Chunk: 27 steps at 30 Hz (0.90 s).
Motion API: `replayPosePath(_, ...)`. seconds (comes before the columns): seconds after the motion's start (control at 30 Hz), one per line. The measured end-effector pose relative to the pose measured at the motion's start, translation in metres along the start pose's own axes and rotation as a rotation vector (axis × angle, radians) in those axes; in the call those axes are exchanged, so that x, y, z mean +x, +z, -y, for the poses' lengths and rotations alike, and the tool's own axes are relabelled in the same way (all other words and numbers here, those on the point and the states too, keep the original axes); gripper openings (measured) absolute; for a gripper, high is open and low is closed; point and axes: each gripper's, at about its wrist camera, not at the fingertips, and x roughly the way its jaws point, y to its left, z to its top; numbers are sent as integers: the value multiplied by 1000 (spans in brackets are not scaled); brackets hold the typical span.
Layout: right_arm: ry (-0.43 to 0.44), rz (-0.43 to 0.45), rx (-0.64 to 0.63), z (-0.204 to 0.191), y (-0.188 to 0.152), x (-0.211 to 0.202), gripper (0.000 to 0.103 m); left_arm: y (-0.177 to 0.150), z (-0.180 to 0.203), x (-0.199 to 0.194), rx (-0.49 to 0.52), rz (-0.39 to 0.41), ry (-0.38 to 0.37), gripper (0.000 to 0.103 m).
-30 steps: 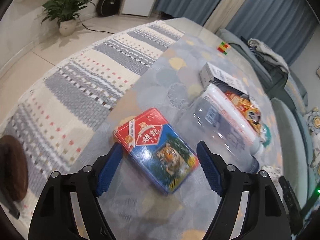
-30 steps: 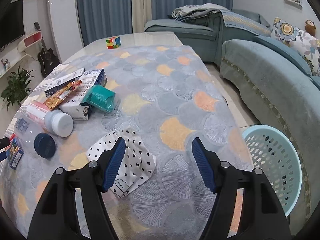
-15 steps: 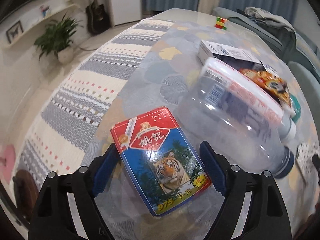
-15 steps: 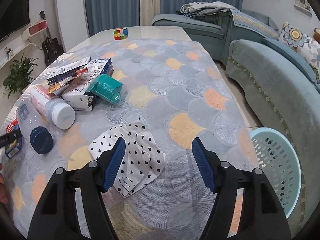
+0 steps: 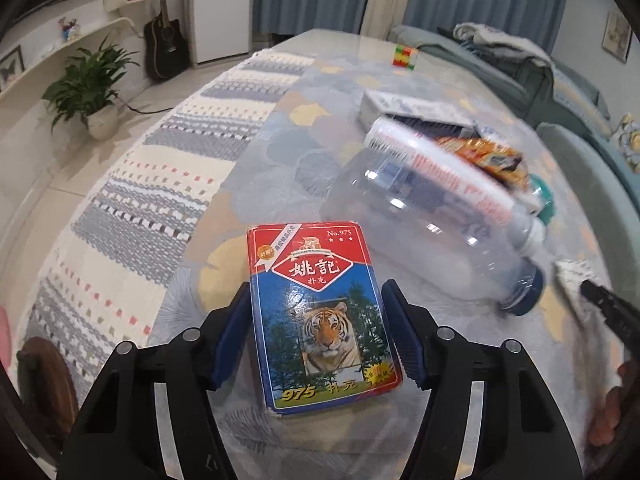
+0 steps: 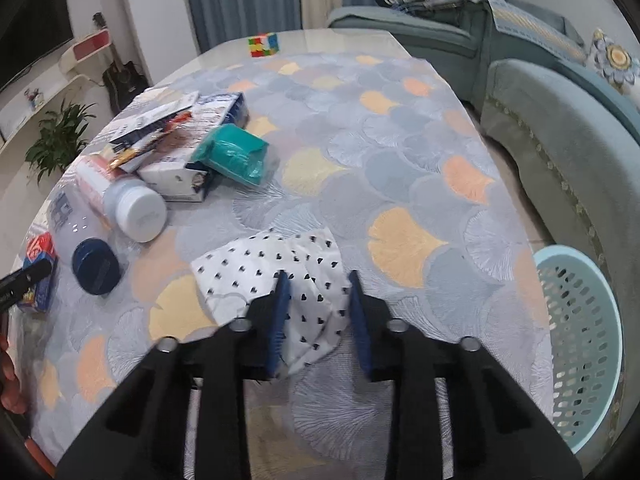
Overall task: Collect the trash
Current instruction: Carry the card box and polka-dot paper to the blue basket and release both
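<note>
A red and blue playing-card box with a tiger lies on the table; my left gripper straddles it, both blue pads at its long sides. Whether they press it I cannot tell. The box also shows in the right wrist view. My right gripper is half closed over a white wrapper with black hearts, jaws either side of its near corner. A clear empty plastic bottle with a blue cap lies right of the card box.
A white-capped bottle, cardboard boxes, a snack wrapper and a teal packet are piled mid-table. A Rubik's cube sits at the far edge. A light blue basket stands on the floor by the sofa.
My left gripper has advanced and narrowed around the card box. My right gripper has moved forward over the heart wrapper and its jaws have closed to about half their width.
</note>
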Motion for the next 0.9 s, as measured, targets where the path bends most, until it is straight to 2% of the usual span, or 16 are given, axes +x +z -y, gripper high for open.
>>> replayPosePath(0.13,17,59,13,2,-3,-13,9,6,2,-27,-22,96,-47,62)
replayPosePath(0.33,6,147,67,14,-5,-35,5,20,25,-66,-22,201,-172,62)
replayPosePath(0.4,-90,182,69,22,-5,-46,5,24,40,-78,3,222,-219,62)
replayPosePath(0.47,-104,211,102,34,-7,-62,5,28,56,-89,39,244,-254,62)
replayPosePath(0.53,-163,243,112,44,-8,-82,5,29,76,-98,85,267,-287,62)
replayPosePath(0.67,-226,308,190,69,-13,-124,5,32,122,-110,165,283,-360,62)
replayPosePath(0.87,-377,331,248,94,-24,-155,5,34,213,-124,298,292,-488,62)
replayPosePath(0.9,-430,321,270,101,-28,-159,5,33,228,-126,318,295,-504,62)
